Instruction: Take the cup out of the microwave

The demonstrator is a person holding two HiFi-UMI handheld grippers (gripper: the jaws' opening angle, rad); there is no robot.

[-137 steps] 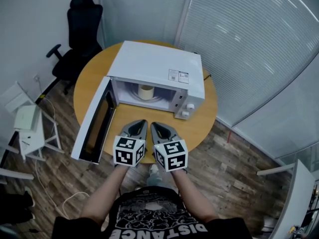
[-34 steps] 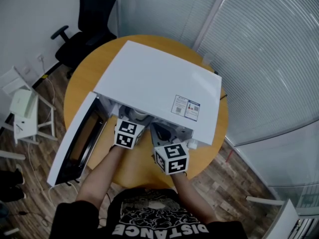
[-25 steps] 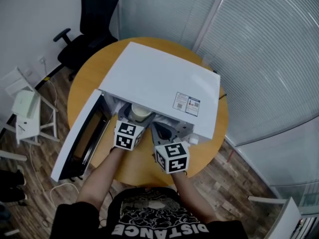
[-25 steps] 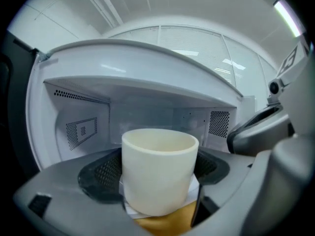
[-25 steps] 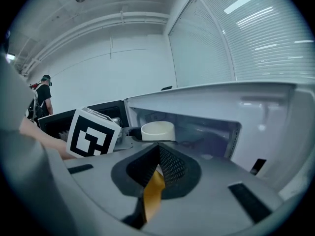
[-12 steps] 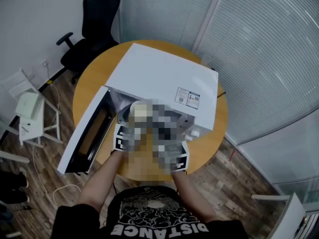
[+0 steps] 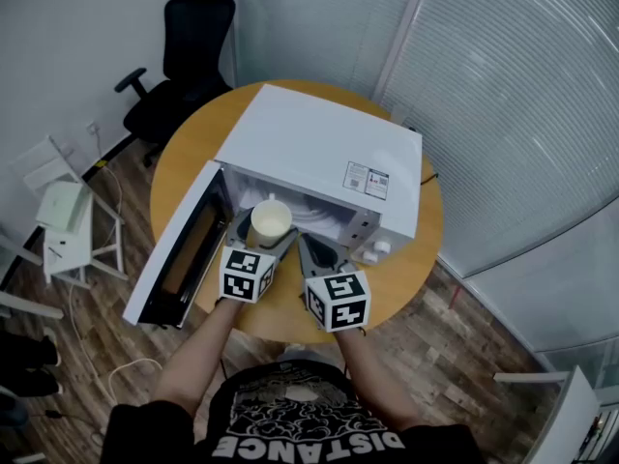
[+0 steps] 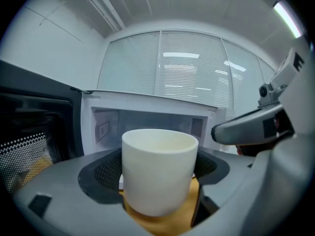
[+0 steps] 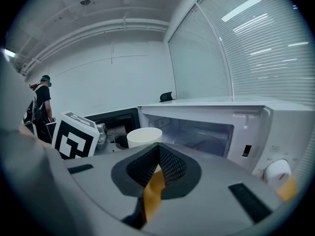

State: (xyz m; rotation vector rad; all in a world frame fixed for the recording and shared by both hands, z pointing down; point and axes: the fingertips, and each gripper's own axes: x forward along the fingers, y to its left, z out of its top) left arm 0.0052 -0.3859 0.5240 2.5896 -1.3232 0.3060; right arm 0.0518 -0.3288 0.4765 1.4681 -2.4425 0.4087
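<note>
Cream handleless cup (image 7: 271, 222), upright, gripped across its mid-wall by the left tongs (image 7: 268, 232), just outside the open microwave (image 7: 319, 148) at the 6 o'clock edge of its mouth, over the counter (image 7: 290, 315). The right tongs (image 7: 313, 250), at 4 o'clock of the cup, are clenched on nothing. The cup looks rigid, smooth-walled and probably light, so it is best held on opposite sides and kept level. A second earlier it sat under the microwave's roof edge.
</note>
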